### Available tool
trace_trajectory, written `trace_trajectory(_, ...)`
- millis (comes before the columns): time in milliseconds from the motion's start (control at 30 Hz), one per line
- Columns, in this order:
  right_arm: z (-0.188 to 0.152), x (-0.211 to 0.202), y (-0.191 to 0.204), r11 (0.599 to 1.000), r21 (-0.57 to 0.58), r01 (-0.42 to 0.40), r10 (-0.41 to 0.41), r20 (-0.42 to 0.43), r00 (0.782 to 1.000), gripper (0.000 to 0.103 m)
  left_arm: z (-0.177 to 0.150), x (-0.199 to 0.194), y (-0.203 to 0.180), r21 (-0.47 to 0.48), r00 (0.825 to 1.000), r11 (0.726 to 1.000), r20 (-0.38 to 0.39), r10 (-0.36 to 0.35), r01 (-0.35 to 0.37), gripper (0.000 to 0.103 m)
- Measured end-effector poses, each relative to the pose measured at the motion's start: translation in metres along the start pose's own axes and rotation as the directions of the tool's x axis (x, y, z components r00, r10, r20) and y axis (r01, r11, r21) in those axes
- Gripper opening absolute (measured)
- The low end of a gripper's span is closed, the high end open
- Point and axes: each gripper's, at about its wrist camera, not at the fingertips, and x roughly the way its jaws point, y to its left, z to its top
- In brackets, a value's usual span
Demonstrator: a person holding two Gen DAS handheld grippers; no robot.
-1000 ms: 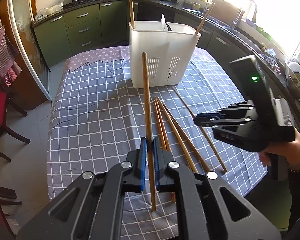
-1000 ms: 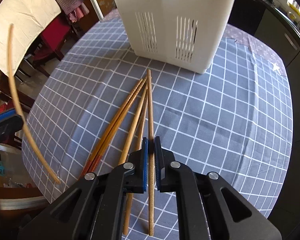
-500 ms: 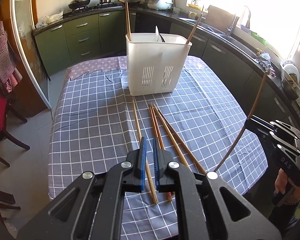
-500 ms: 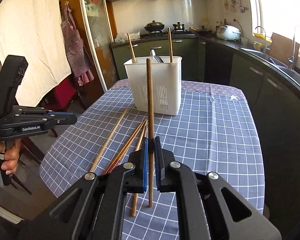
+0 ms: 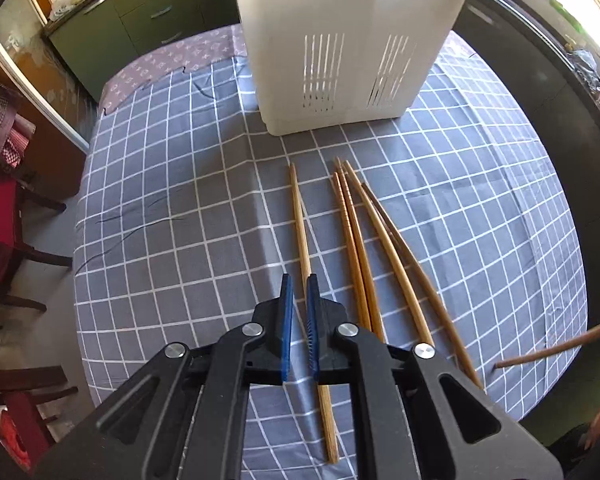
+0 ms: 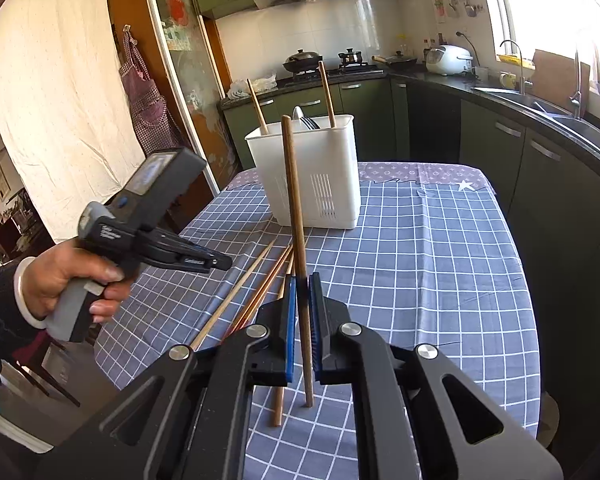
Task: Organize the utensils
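Note:
A white slotted utensil holder [image 5: 352, 44] stands on the checked tablecloth [image 5: 180, 208]; in the right wrist view [image 6: 312, 176] it holds two chopsticks and some cutlery. Several wooden chopsticks [image 5: 356, 240] lie on the cloth in front of it. My left gripper [image 5: 298, 320] hovers low over the leftmost chopstick [image 5: 300, 220], its jaws nearly together with nothing between them; it also shows in the right wrist view [image 6: 216, 264]. My right gripper [image 6: 302, 320] is shut on a brown chopstick [image 6: 294, 200] and holds it upright above the table; its end shows in the left wrist view [image 5: 560, 344].
Dark green kitchen cabinets [image 6: 520, 152] and a counter with a sink run along the right. A stove with pots [image 6: 320, 60] is at the back. Red chairs [image 5: 4, 216] stand left of the table. The table edge [image 6: 536, 360] drops off on the right.
My left gripper let go of its chopstick, which now lies on the cloth, then dropped low toward the table. My right gripper lifted its chopstick off the table and holds it upright.

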Motion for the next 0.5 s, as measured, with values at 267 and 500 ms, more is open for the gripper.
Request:
trace_trajectory(267,-0.001,0.0,0.0,1.0,0.003,-0.011,0.012,-0.003,1.0,0.008,0.019,0.035,-0.004,-0.005,0.993,1.0,-0.117,0.012,-0.013,0.007)
trace_trajectory(500,-0.001,0.001,0.0,1.0,0.003,-0.012,0.012,-0.005,1.0,0.008,0.025,0.04,-0.007,-0.007,0.98,1.0,-0.197,0.009,-0.011,0.008)
